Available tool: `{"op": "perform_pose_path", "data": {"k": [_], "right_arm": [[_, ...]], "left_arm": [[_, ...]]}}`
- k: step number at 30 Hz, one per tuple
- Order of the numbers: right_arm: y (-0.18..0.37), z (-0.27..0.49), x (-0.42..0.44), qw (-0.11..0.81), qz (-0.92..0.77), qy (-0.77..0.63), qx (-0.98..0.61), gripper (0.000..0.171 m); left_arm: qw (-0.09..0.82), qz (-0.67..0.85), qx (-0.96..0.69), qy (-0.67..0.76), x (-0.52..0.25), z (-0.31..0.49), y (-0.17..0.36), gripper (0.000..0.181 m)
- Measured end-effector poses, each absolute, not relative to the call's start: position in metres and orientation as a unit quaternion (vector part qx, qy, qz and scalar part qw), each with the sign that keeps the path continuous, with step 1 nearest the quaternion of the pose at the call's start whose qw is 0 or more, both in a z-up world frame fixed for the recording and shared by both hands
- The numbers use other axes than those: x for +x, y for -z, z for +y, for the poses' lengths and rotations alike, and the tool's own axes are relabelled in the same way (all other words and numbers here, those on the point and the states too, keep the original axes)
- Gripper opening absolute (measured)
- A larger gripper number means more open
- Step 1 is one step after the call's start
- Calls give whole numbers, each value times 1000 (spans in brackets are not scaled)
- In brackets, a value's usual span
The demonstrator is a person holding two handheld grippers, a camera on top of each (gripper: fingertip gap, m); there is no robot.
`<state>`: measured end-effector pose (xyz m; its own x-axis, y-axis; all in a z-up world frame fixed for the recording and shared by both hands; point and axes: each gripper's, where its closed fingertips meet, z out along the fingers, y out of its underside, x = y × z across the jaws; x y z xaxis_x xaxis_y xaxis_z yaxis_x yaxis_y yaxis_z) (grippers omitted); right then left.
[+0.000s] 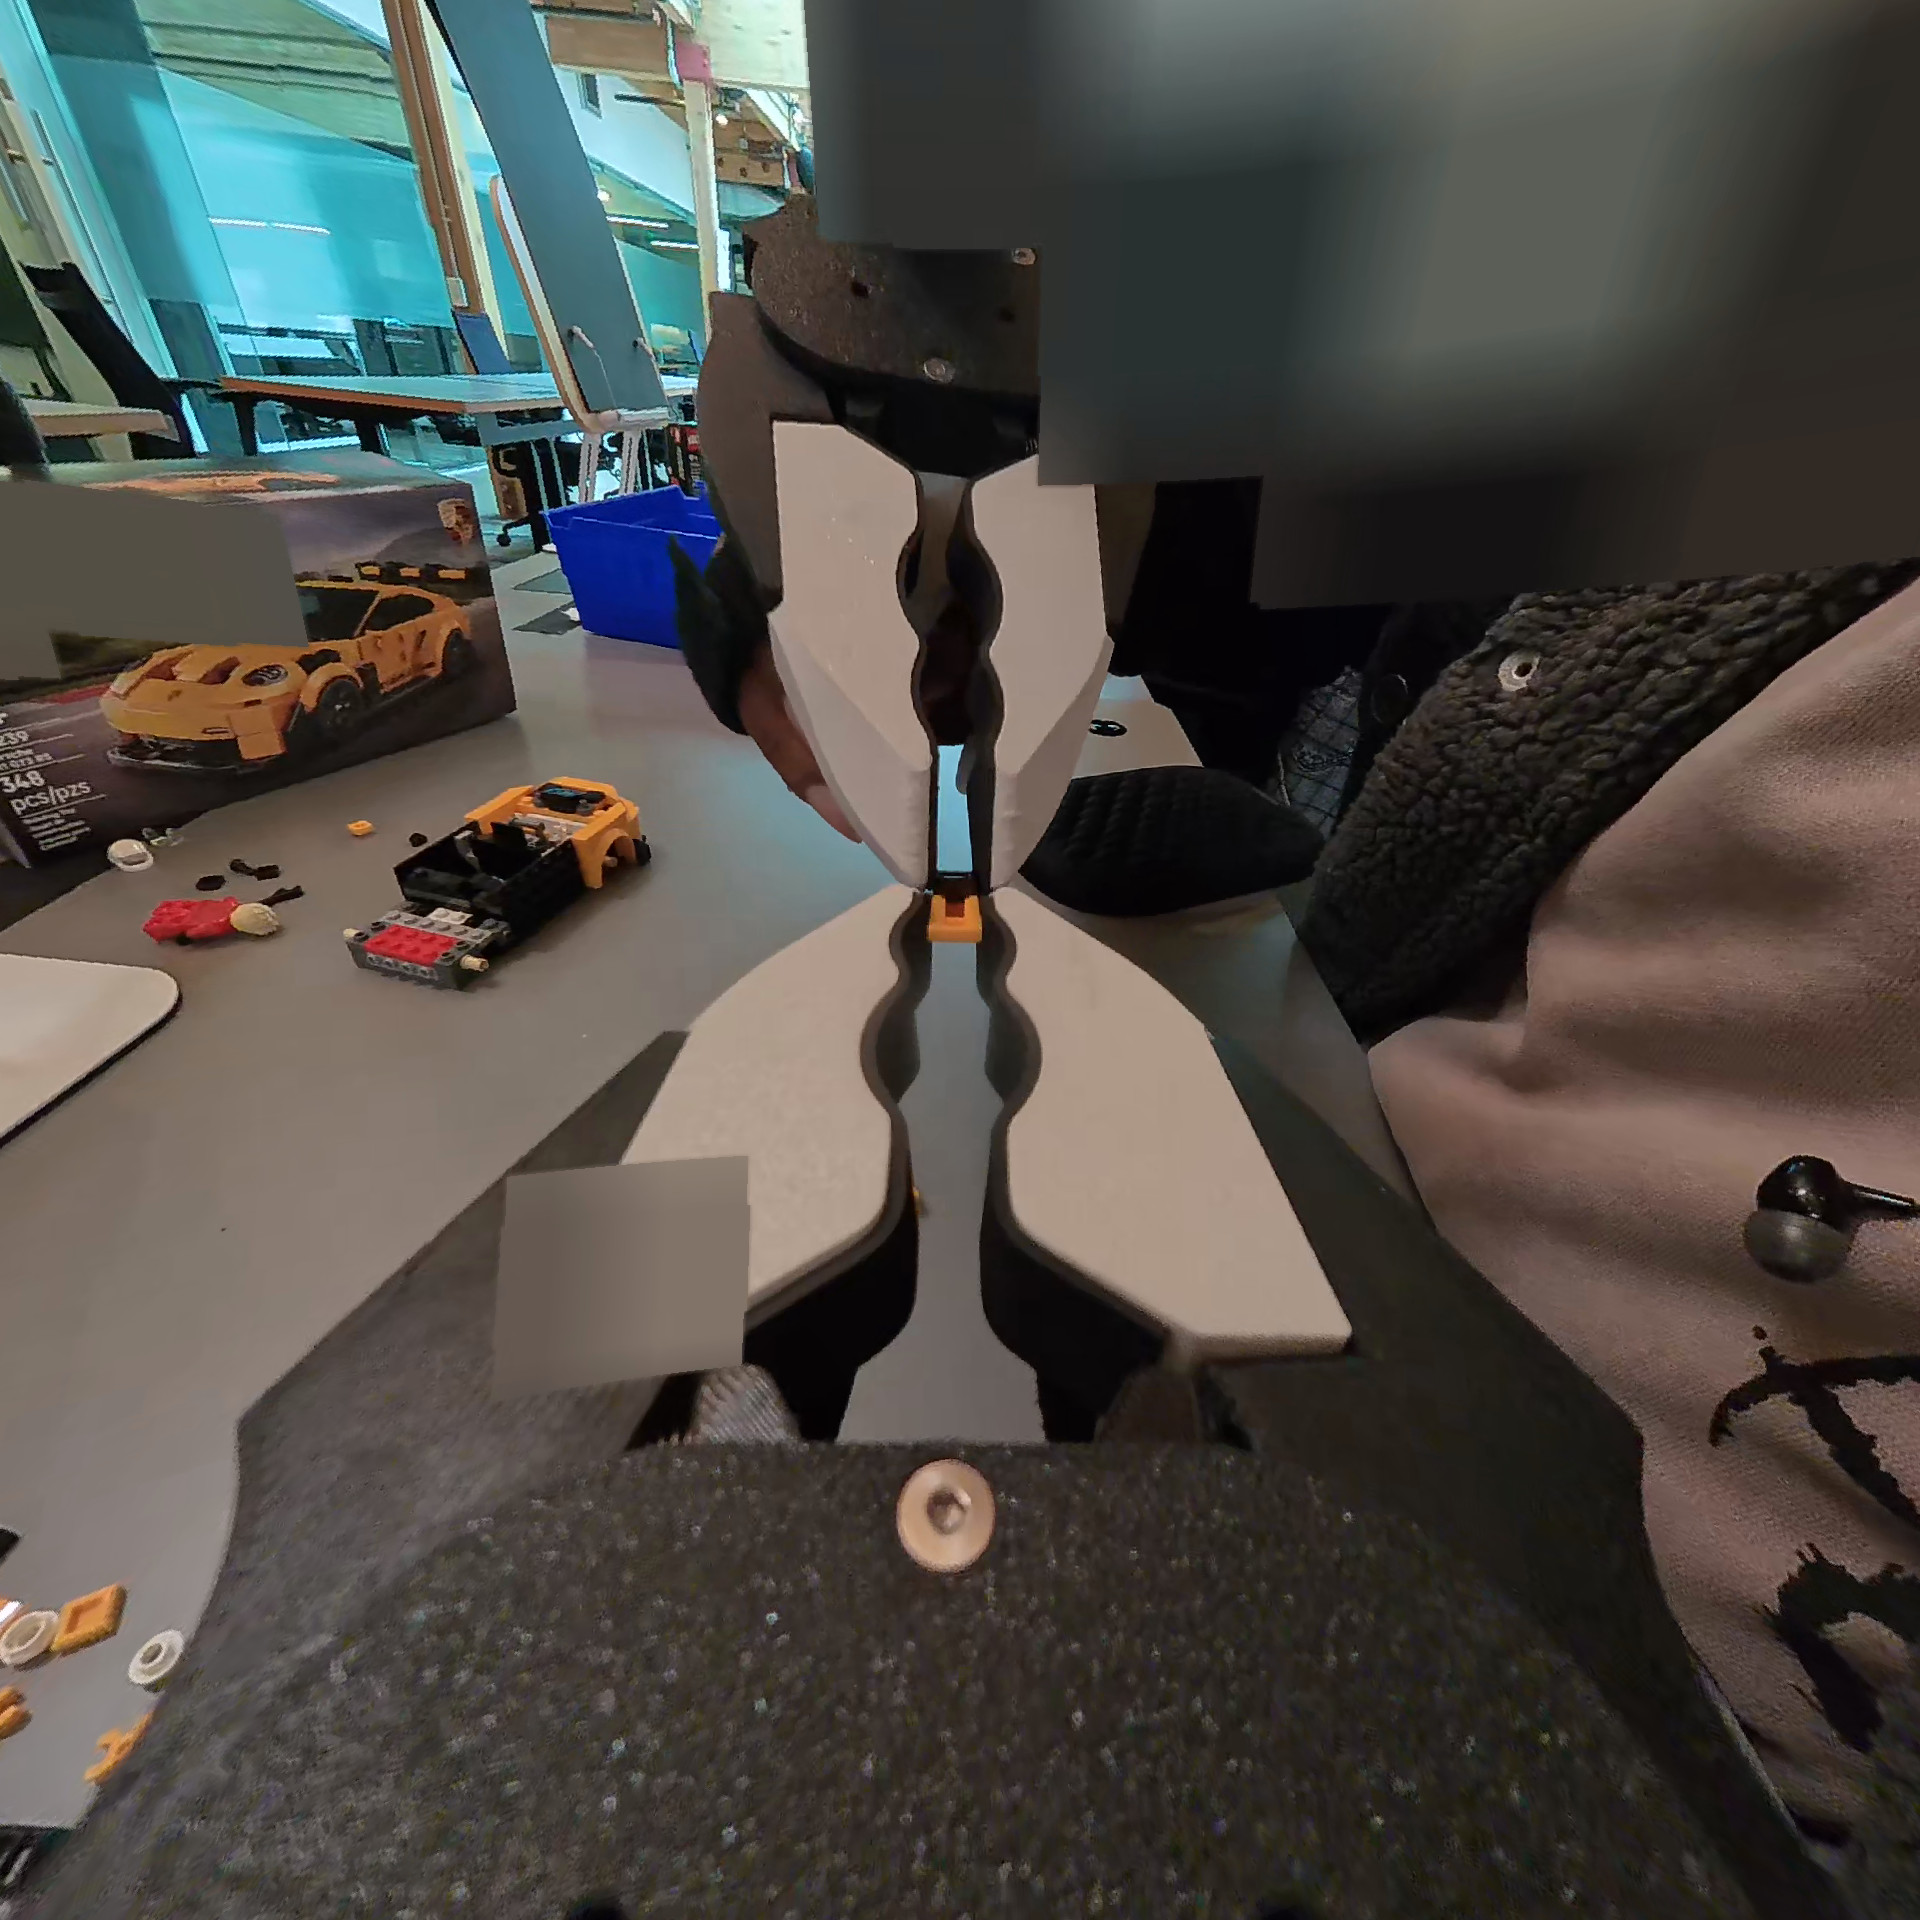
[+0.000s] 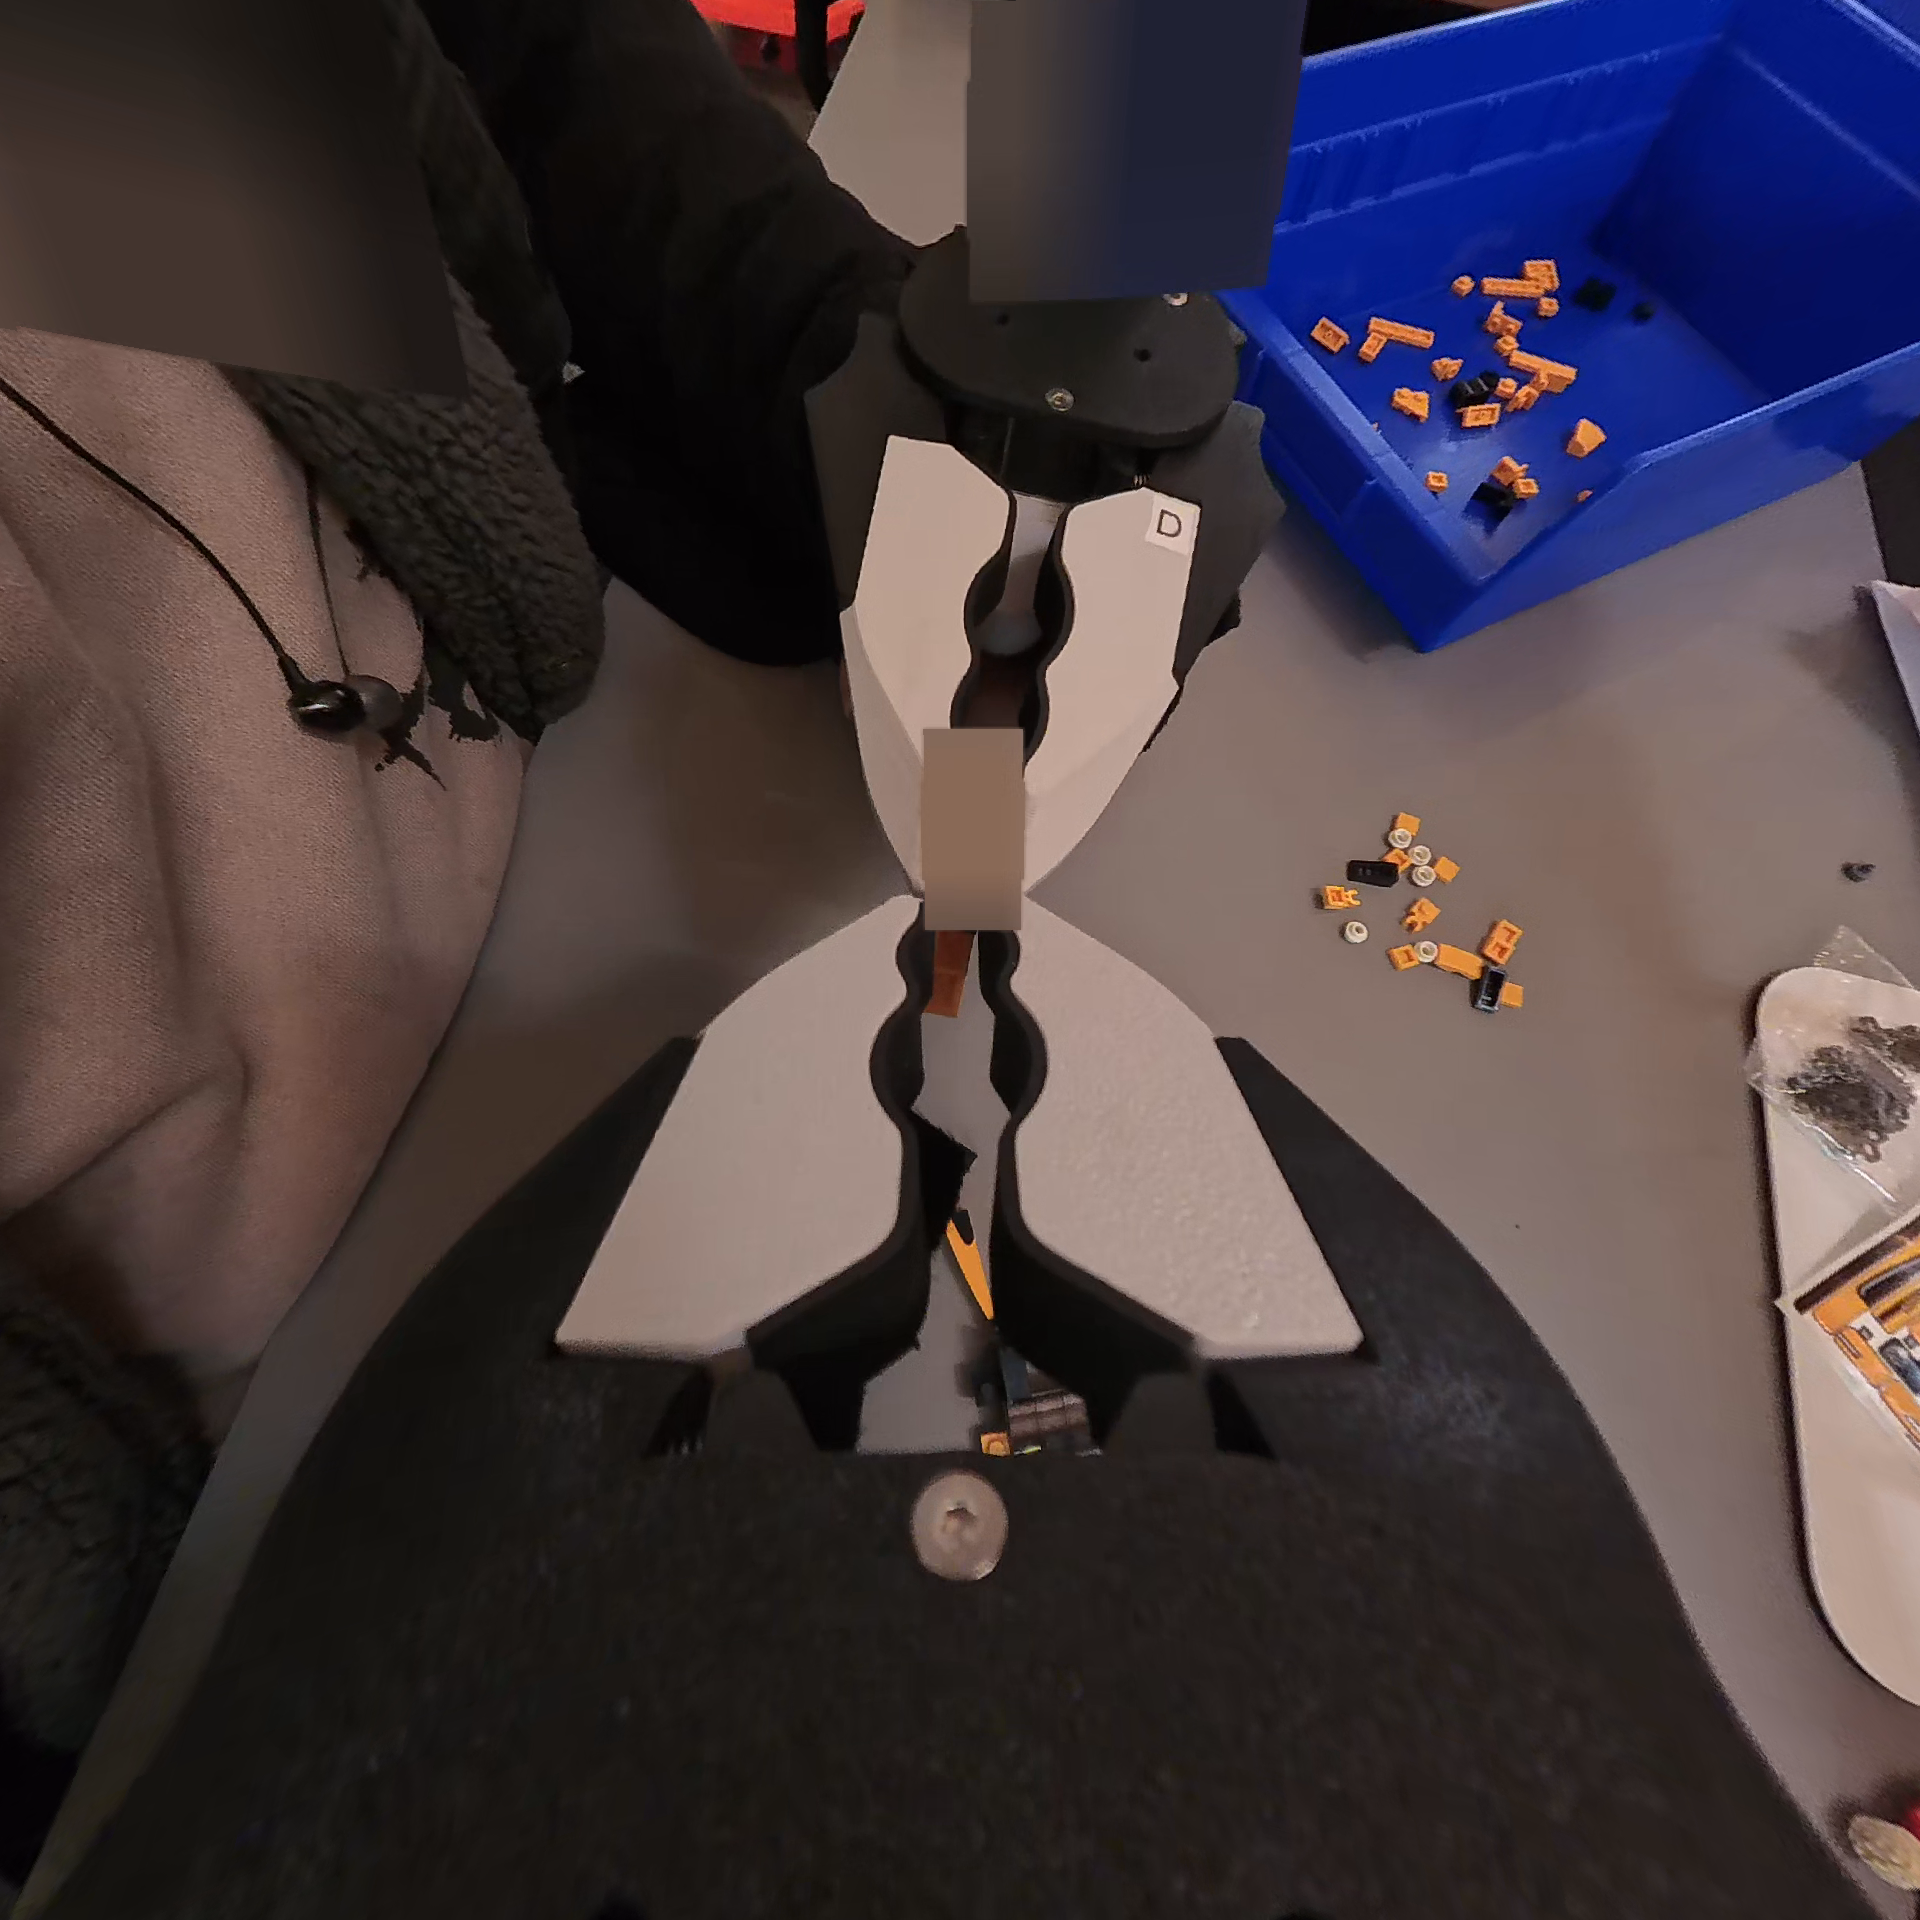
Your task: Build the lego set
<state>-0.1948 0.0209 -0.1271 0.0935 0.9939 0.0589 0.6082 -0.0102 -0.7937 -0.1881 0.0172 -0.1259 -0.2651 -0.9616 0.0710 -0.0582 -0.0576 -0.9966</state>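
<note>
My two grippers meet tip to tip above the grey table (image 1: 312, 1143). My left gripper (image 1: 954, 906) is shut on a small orange lego piece (image 1: 954, 921) at its fingertips. My right gripper (image 2: 958, 935) is shut on a thin orange piece (image 2: 948, 975). The right gripper also shows in the left wrist view (image 1: 954, 868), coming down from above, and the left gripper shows in the right wrist view (image 2: 971, 717). A mosaic patch hides where the tips touch in the right wrist view. The partly built black and orange car (image 1: 499, 883) lies on the table to the left.
The set's box (image 1: 249, 665) stands behind the car, with a red piece (image 1: 187, 920) and small bits beside it. A blue bin (image 2: 1558, 582) holds orange pieces; more loose pieces (image 2: 1434, 914) lie on the table. A white tray (image 2: 1808, 1455) is at the right. A person's torso (image 2: 208, 935) is close. Both grippers' tips are close together, under 4 cm apart.
</note>
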Motion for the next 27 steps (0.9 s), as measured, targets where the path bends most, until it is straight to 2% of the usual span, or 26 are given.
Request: {"op": "perform_pose_path", "data": {"k": [16,18,27], "right_arm": [[126,20,-194,347,-598,-281,-665,8],[123,23,-192,352,-588,-281,-672,23],[118,37,-189,435,-464,-350,-688,23]], "left_arm": [[410,561,-452,560,-188,17,126,8],[409,545,-446,580,-189,18,120,8],[295,376,-480,736,-200,46,97,8]]}}
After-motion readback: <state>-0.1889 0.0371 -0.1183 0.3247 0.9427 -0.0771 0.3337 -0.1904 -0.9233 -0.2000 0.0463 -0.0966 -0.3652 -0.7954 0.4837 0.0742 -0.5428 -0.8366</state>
